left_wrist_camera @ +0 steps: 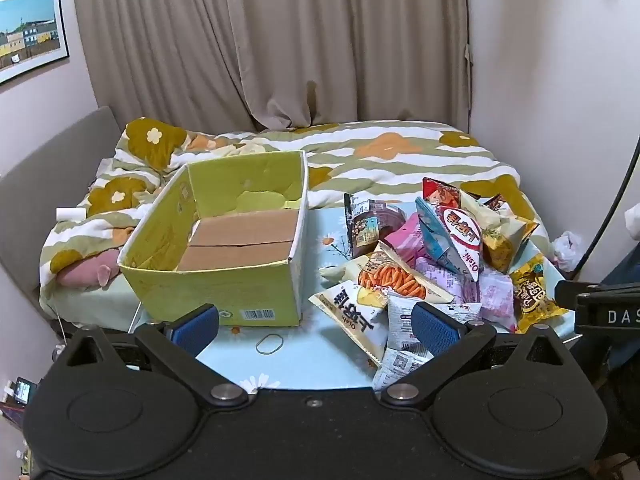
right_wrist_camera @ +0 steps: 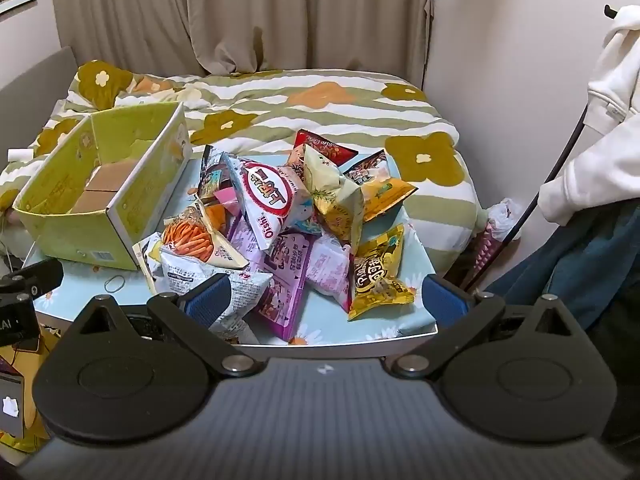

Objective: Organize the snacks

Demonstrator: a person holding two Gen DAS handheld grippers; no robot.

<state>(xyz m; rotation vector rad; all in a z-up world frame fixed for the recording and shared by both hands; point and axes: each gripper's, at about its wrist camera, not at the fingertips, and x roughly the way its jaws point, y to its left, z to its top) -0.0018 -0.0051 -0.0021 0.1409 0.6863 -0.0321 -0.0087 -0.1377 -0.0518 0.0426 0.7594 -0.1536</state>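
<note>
Snacks point(right_wrist_camera: 288, 224) lie heaped pointing every way beside the box point(left_wrist_camera: 224, 248); both grippers' fingers spread wide, empty.

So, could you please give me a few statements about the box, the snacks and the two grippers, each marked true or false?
1. The box holds no snacks. True.
2. The snack pile lies left of the box. False: it lies to its right.
3. The left gripper grips a packet. False: it is open and holds nothing.
4. The right gripper is open. True.
5. A rubber band lies on the table in front of the box. True.
</note>
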